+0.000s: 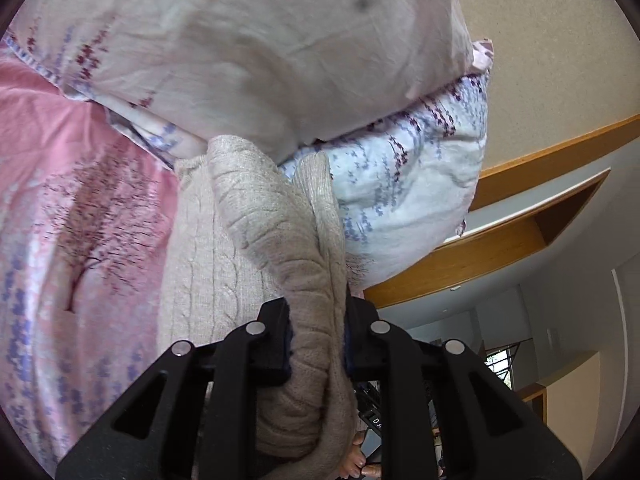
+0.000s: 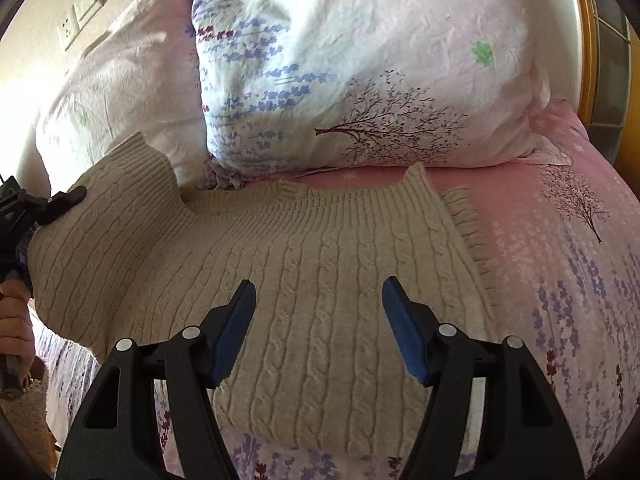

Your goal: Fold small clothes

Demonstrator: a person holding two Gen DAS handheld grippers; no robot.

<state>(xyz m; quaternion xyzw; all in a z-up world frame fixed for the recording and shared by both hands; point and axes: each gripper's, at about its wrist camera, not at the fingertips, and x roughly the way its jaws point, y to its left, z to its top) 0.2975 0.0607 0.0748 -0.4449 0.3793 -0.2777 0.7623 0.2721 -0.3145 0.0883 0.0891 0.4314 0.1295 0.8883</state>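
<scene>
A beige cable-knit sweater (image 2: pixel 304 272) lies spread on the pink floral bed sheet (image 2: pixel 560 280). My right gripper (image 2: pixel 320 320) is open and empty, its blue-padded fingers hovering just above the sweater's middle. My left gripper (image 1: pixel 316 344) is shut on a bunched fold of the sweater (image 1: pixel 280 240) and lifts its edge. In the right wrist view the left gripper (image 2: pixel 60 200) shows at the far left, holding the sweater's left side raised, with the person's hand below it.
Two floral pillows (image 2: pixel 360 80) lie just behind the sweater at the head of the bed. A wall with sockets (image 2: pixel 76 12) is at the far left. A wooden headboard edge (image 2: pixel 584 40) runs along the right. In the left wrist view a pillow (image 1: pixel 260 48) sits close above the sweater.
</scene>
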